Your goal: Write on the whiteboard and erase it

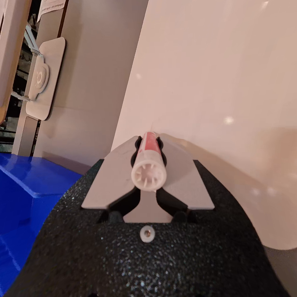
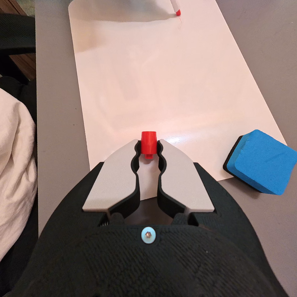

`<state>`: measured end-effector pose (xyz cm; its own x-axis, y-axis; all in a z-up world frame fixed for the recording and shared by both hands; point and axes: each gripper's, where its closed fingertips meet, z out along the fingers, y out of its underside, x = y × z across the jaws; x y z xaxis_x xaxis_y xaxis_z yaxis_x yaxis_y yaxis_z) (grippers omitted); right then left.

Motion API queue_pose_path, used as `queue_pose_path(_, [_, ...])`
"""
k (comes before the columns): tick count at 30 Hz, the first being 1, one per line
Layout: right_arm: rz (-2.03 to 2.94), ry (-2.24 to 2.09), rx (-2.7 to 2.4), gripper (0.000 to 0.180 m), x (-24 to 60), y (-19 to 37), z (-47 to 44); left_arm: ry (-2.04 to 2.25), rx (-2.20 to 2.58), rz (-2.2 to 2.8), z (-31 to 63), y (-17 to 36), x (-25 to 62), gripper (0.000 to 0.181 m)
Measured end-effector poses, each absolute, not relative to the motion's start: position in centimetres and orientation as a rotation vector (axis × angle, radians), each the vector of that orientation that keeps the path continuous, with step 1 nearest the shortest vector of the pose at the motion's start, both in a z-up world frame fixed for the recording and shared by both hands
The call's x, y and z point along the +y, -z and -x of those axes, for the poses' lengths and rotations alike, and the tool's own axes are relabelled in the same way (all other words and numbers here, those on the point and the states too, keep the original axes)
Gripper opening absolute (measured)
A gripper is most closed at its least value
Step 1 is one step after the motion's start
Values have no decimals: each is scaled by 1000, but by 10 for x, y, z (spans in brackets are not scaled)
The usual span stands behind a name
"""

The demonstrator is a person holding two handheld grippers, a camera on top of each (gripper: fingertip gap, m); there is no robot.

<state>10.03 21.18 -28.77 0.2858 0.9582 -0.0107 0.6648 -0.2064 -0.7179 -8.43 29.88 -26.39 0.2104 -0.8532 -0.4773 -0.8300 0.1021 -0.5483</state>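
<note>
Pinching the red marker point(image 1: 148, 162) along its barrel, the left gripper point(image 1: 148, 138) points its tip down at the whiteboard point(image 2: 160, 77); the right gripper point(image 2: 148, 141) holds the red cap point(image 2: 148, 142) above the whiteboard's near edge; the blue eraser point(image 2: 260, 162) lies on this board's near right corner, on the grey table point(image 2: 54, 112).

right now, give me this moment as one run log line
left gripper: shut on marker, tip at whiteboard | right gripper: shut on red cap | eraser: untouched
</note>
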Motion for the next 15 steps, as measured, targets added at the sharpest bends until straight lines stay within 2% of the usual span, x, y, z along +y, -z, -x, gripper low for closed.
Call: queue_pose_path(15, [1952, -629, -1453, 20, 212, 288, -100, 66, 1647, 1739, 96, 262, 255, 20])
